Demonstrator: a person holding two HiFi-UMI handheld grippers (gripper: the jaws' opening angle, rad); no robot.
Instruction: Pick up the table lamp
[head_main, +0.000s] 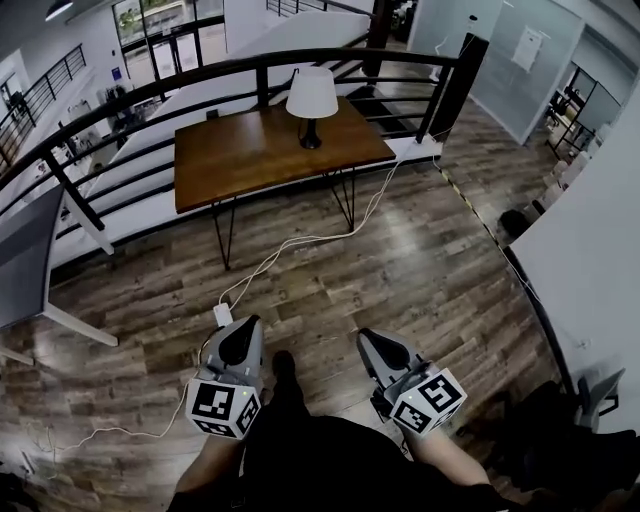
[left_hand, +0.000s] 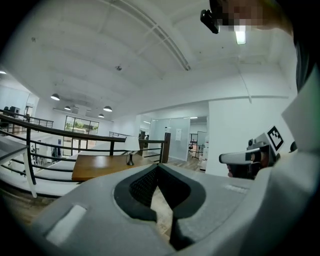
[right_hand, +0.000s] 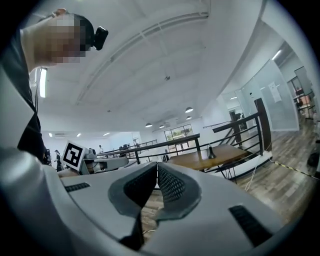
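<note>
Spotting lamp upright on table, well off. Holding left gripper & right gripper w/ jaws together, empty. Prob light, top-heavy, flimsy shade: go for dark stem.

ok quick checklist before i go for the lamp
1. Table lamp in sight and upright on the wooden table: ok.
2. Lamp within reach: not ok, the table stands well across the floor from both claws.
3. Left claw ready to grasp: not ok, shut with nothing in it.
4. Right claw ready to grasp: not ok, shut with nothing in it.
5. Path clear: not ok, a white cable trails over the floor between you and the table.
6. Lamp's own cord free to lift: cannot tell.
</note>
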